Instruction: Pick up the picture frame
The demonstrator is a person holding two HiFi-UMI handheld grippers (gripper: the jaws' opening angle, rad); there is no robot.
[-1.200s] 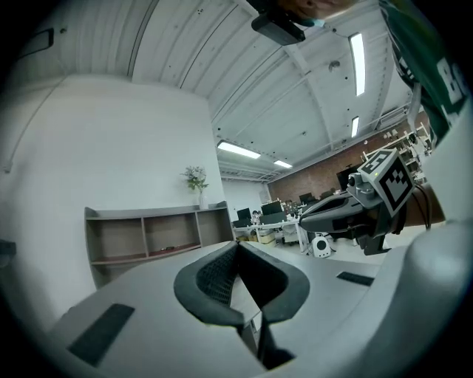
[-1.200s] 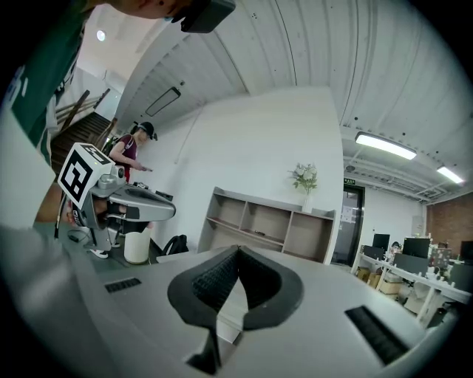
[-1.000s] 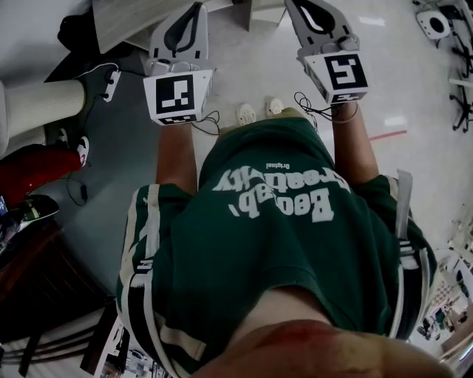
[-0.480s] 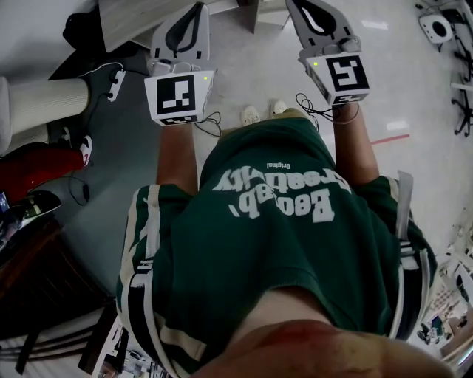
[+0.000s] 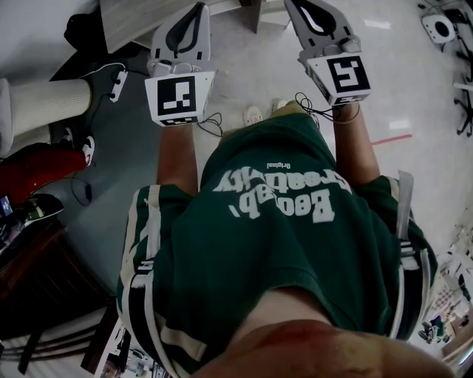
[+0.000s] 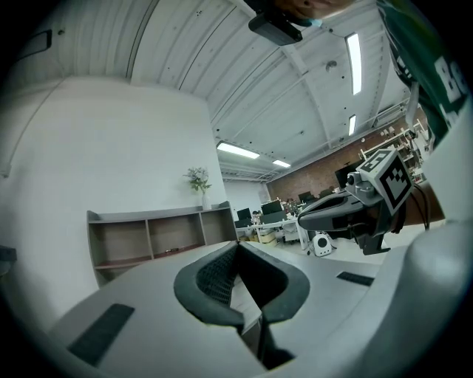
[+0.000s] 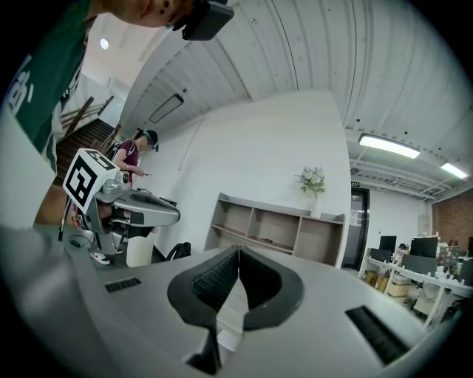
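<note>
No picture frame can be made out in any view. My left gripper is held out level in front of the person, jaws shut on nothing; its black pads meet in the left gripper view. My right gripper is beside it, also shut and empty. Both point toward a low open wooden shelf against the white wall. A small dark flat thing lies in its middle compartment; I cannot tell what it is.
A potted plant stands on the shelf top. On the floor at the left are a white cylinder, a red object, cables and a dark table. Office desks fill the room behind. Another person stands near the stairs.
The floor and the person's shoes have slid slightly down-right in the head view as the person shifts. The right gripper edged a little forward. Both grippers stayed shut.
</note>
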